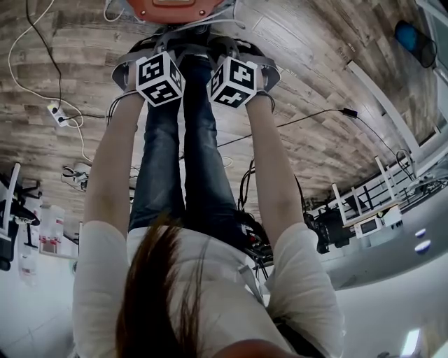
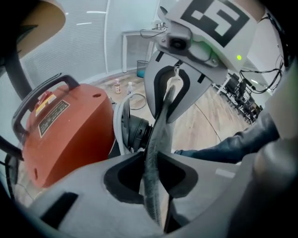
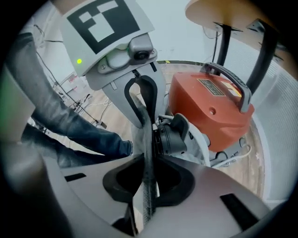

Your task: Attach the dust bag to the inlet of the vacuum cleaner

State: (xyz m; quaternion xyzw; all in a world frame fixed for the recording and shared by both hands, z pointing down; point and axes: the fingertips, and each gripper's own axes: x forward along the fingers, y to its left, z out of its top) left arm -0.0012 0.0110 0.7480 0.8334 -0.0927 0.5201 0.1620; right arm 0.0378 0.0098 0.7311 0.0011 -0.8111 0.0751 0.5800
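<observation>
The orange vacuum cleaner (image 2: 60,130) (image 3: 209,104) stands on the wood floor, with its black round inlet (image 2: 137,132) (image 3: 173,135) facing the grippers. A thin grey dust bag (image 2: 156,153) (image 3: 148,153) hangs edge-on right in front of the inlet. My left gripper (image 2: 151,162) is shut on the bag's near edge. My right gripper (image 3: 148,174) is shut on the opposite edge. Each gripper shows in the other's view, facing it across the bag. In the head view only the marker cubes (image 1: 159,78) (image 1: 233,82) and the vacuum's top (image 1: 168,8) show.
The person's jeans-clad legs (image 1: 185,161) stand just behind the grippers. Cables (image 1: 42,84) and a power strip (image 1: 57,113) lie on the floor. A round table on black legs (image 3: 223,18) rises over the vacuum. White rails and equipment (image 1: 378,203) stand at one side.
</observation>
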